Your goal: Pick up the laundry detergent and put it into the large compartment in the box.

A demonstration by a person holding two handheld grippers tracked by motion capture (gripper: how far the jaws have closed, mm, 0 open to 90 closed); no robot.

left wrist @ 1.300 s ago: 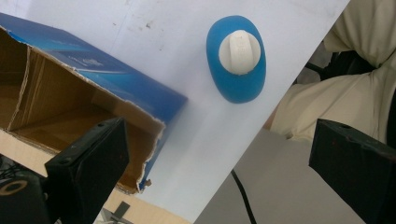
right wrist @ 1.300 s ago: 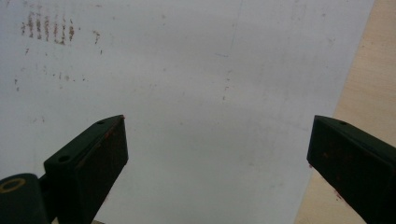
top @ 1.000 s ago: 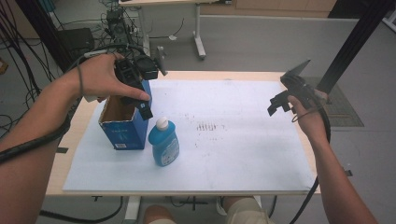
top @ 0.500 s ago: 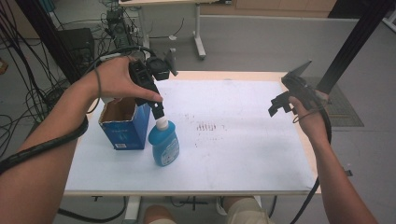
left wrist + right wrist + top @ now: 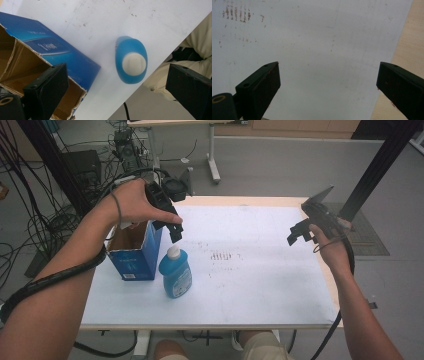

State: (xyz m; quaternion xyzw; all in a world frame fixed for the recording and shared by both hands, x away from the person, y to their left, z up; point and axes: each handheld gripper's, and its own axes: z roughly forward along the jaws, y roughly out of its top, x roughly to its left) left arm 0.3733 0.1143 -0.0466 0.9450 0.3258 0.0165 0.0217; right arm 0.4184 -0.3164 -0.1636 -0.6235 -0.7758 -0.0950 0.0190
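The left gripper (image 5: 172, 227) hung above the blue bottle (image 5: 175, 273), jaws spread wide, holding nothing. The bottle stood upright just beside the open blue carton (image 5: 134, 251). The right gripper (image 5: 300, 231) hovered over the white sheet (image 5: 260, 270), jaws wide apart, empty.

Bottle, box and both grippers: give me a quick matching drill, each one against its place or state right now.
Things:
1. bottle
2. box
3. left gripper
4. right gripper

Places or states:
A. open, in the air above the bottle's white cap
B. top torn open, brown inside, at the sheet's left edge
C. open, held over the sheet's right side, nothing between its jaws
D. upright on the white sheet, just right of the box

Pairs: 1-D, 2-B, 3-A, 4-C
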